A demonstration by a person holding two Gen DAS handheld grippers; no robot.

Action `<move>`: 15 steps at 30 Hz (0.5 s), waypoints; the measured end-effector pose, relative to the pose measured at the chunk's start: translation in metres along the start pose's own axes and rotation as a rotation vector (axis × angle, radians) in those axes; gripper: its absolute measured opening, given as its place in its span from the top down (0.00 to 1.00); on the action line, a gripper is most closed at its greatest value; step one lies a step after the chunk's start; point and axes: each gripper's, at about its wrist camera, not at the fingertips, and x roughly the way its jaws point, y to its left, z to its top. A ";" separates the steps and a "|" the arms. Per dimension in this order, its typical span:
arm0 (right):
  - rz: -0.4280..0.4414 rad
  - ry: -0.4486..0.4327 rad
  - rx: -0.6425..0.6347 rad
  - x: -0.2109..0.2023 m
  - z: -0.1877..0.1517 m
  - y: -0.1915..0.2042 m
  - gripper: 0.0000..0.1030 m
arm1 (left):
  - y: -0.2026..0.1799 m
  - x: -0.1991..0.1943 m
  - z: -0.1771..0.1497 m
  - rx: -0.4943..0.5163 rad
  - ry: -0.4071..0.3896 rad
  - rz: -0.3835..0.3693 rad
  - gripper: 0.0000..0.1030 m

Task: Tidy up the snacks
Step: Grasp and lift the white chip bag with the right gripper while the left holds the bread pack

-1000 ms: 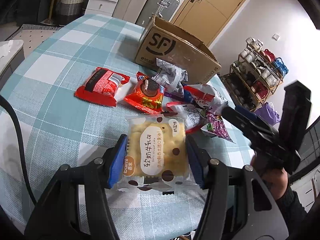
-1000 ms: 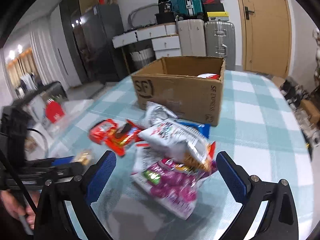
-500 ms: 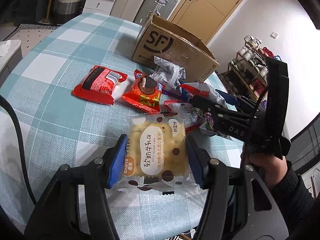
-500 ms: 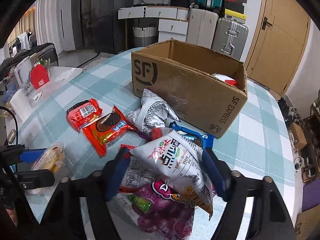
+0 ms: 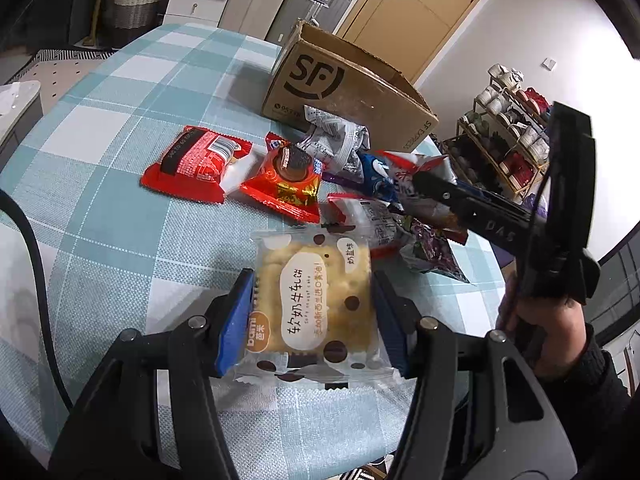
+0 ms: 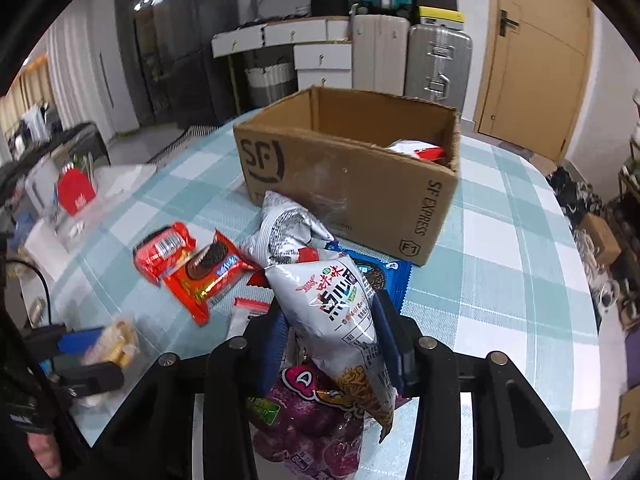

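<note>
On the left, the left gripper [image 5: 312, 316] is held low over the checked tablecloth [image 5: 120, 240], angled downward, with its two blue pads [image 5: 234, 322] pressed against the sides of a clear-wrapped cake packet [image 5: 316, 304], which is gripped upright between them with its printed face toward the camera.

Beyond it, toward the middle of the table, a loose pile of snacks is spread: a red packet with a barcode [image 5: 196, 164] lies farthest left, a red cookie packet [image 5: 290, 186] is set just beside it, and a crumpled silver wrapper [image 5: 336, 144] rests against the front of the cardboard box [image 5: 344, 92]. The box stands open at the far side of the table, and a red-and-white packet [image 6: 416, 150] is seen inside it at the right end.

Further right, the right gripper [image 6: 332, 340] is pointed steeply down into the pile, and its jaws are closing on a white chip bag [image 6: 340, 312], which is pinched between the blue pads [image 6: 386, 336] and stands tilted up above a purple bag [image 6: 316, 416] lying underneath. A blue cookie packet [image 6: 380, 272] lies just behind the chip bag, near the box.

At the far right of the left wrist view, the hand [image 5: 548, 332] on the right gripper's handle is seen wrapped around it, with a dark sleeve [image 5: 592, 392] at the wrist.
</note>
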 end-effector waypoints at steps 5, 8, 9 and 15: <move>0.024 -0.031 0.047 -0.013 -0.005 -0.006 0.61 | 0.002 0.000 0.001 -0.010 0.000 -0.008 0.47; 0.069 -0.038 0.095 -0.022 -0.009 -0.012 0.62 | 0.003 0.002 0.002 -0.015 0.003 -0.005 0.47; 0.075 -0.047 0.101 -0.026 -0.010 -0.013 0.62 | 0.003 0.002 0.002 -0.014 0.005 -0.002 0.47; 0.128 -0.112 0.150 -0.052 -0.011 -0.023 0.65 | 0.001 0.006 0.001 -0.006 0.012 0.017 0.47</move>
